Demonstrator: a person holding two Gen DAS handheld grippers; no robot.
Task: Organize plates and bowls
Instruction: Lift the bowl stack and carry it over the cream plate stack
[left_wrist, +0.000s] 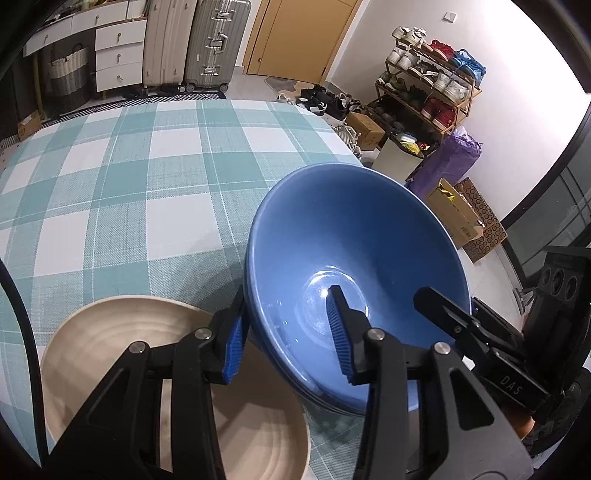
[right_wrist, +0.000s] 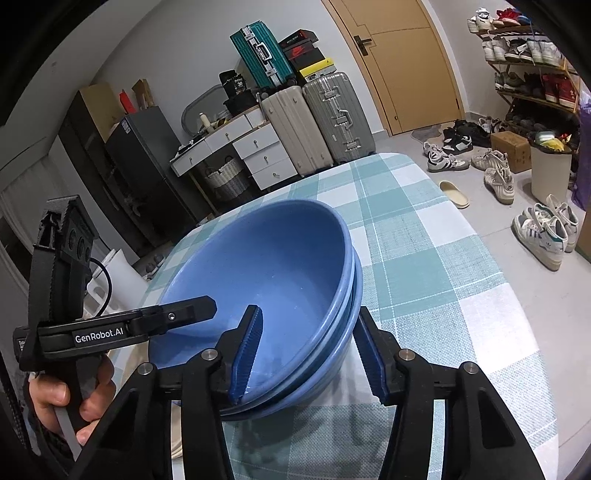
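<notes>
Stacked blue bowls (left_wrist: 354, 258) on checked counter (left_wrist: 129, 177), beige plate (left_wrist: 110, 354) at eight o'clock. Left gripper (left_wrist: 288, 339) fingers clenched on bowl rim; right gripper (right_wrist: 310, 354) fingers straddling opposite rim, contact indeterminate.

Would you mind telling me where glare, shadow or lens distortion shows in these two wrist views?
Left wrist view: a bright highlight sits in the bottom of the blue bowls, the checked tablecloth bulges from the fisheye, and the right edge is blown out. Right wrist view: a soft shadow lies under the bowls, the door bows, and the corners are black.
</notes>
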